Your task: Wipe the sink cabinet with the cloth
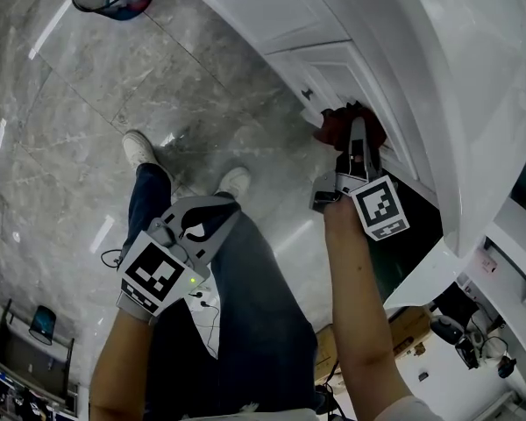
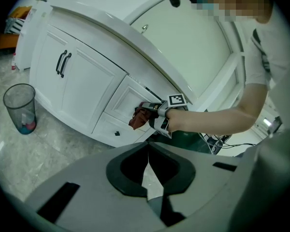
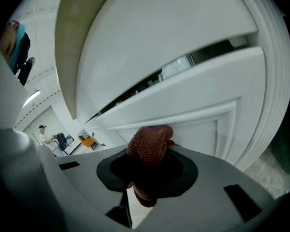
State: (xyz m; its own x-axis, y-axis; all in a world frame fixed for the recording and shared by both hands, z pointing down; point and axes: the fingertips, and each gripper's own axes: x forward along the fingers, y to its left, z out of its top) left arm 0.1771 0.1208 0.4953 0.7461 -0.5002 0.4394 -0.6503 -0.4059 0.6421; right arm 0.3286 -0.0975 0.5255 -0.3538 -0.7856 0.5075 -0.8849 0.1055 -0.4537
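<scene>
On the sink cabinet (image 1: pixel 333 60) front, at the raised-panel drawer face just under the countertop edge: right gripper (image 1: pixel 358 137) clenched on a bunched dark-red cloth (image 3: pixel 147 149), and the cloth looks pressed against the panel. Left gripper (image 2: pixel 147 166) idle, well away from the cabinet, jaws closed together on nothing. Reads as wiping under way on that one drawer face. Can't judge what's already clean: the white fronts look the same everywhere, no streaks or wet marks visible. Probably left to cover: lower drawer beneath the cloth, double doors with black handles (image 2: pixel 63 63) further along the cabinet, countertop edge. Call it partway, no more.
</scene>
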